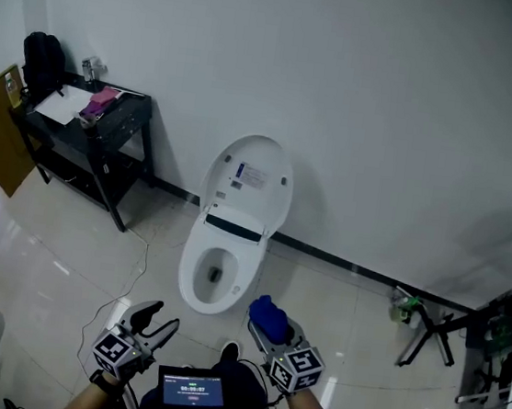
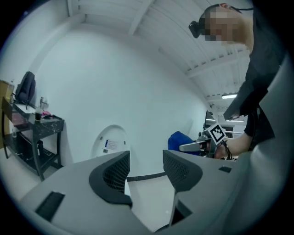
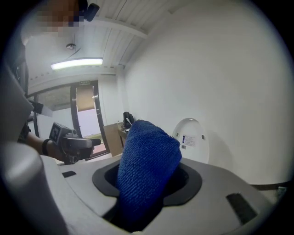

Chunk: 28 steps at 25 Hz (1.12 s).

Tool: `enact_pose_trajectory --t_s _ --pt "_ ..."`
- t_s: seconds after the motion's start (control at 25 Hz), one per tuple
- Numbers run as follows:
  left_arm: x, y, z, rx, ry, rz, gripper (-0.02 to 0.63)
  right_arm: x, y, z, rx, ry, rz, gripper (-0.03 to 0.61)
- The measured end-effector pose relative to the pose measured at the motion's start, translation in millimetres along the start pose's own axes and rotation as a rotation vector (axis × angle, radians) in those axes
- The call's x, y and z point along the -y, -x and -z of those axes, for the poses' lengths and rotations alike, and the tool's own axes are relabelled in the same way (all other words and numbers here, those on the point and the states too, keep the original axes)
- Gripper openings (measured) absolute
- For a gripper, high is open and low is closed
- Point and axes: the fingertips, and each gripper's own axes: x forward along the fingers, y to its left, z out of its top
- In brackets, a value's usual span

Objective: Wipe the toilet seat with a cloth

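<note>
We squeeze the blue cloth [image 3: 147, 165] tight in our right gripper [image 1: 270, 332] so it cannot fall | our left gripper [image 2: 146, 172] is wide with nothing in it, out of the way | the toilet seat [image 1: 188, 272] is just ahead, lid [image 1: 250, 180] up so we can reach it.

Head view, clock positions taken from the toilet bowl [image 1: 213, 272]. Raised lid [image 1: 249, 181] at 12, leaning back on the wall [image 1: 362, 92]. Side table [image 1: 108, 130] at 10, against the same wall; backpack [image 1: 42, 60] on its far left end, papers [image 1: 64, 107] just in front of the backpack. Flat board [image 1: 1, 131] leans at the table's left. Cable [image 1: 139, 273] runs on the floor at 9. Folding stand [image 1: 427, 333] at 3, well apart. Left gripper [image 1: 163, 317] at 7, right gripper [image 1: 271, 327] at 5, both near the bowl's front rim. Cloth [image 1: 268, 312] sits between the right gripper's jaws. Screen [image 1: 191, 390] at 6, between the grippers.
</note>
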Motion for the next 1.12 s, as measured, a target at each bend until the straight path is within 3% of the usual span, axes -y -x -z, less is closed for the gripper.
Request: enact_pose_trajectory --t_s 0.24,0.44,1.12 --pt "20.0 21.2 -0.4 -0.006 0.012 -0.033 0.232 -7.6 49.9 -1.2 0.034 -0.084 0.002 0.215" --pt "39.3 8.2 -14.3 0.018 0.02 -0.054 0.232 -1.6 65.1 -13.3 0.05 -0.082 -0.022 0.215" --pt "49.9 -17.9 -26.6 0.043 0.0 -0.098 0.232 14.3 60.2 -41.3 0.07 -0.064 -0.119 0.215"
